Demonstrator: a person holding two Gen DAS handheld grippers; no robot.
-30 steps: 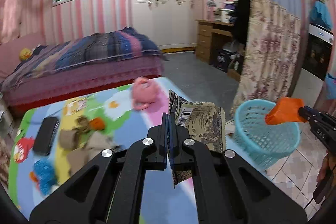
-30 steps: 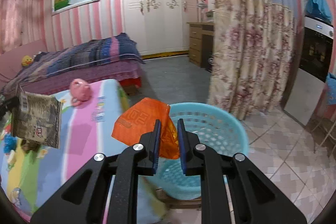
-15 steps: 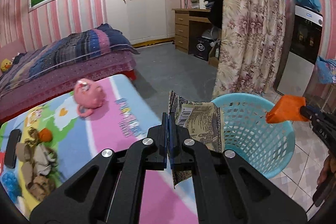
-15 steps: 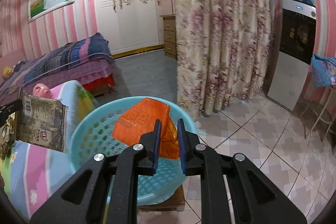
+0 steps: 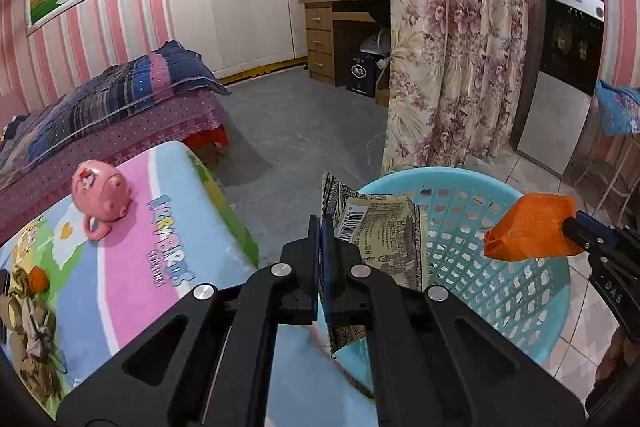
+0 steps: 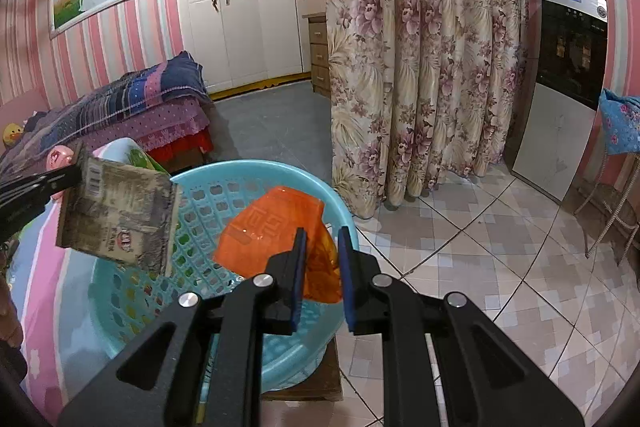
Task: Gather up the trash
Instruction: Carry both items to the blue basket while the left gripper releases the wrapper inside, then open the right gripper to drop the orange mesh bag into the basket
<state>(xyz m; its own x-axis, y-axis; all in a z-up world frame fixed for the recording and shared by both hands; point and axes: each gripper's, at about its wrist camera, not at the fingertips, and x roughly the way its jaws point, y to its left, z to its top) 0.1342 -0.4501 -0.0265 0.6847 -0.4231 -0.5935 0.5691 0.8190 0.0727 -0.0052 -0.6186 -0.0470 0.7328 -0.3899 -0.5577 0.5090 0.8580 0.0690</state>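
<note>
hanging over the light blue basket [image 6: 256, 171], both claws carry trash. the left claw [image 5: 322, 227] is clamped on a grey-brown printed wrapper [image 5: 384, 243] with a barcode, held above the basket's near-left rim. the right claw [image 6: 322, 239] is pinched narrow on a crumpled orange wrapper [image 6: 272, 227], which sits above the basket's open middle. the basket rests on a low wooden stand just beside the desk [image 5: 132, 259] with its pink and blue cartoon cover. on that desk sit a pink piggy bank [image 5: 100, 195] and more crumpled brown scraps [image 5: 28, 319] at the far left.
</note>
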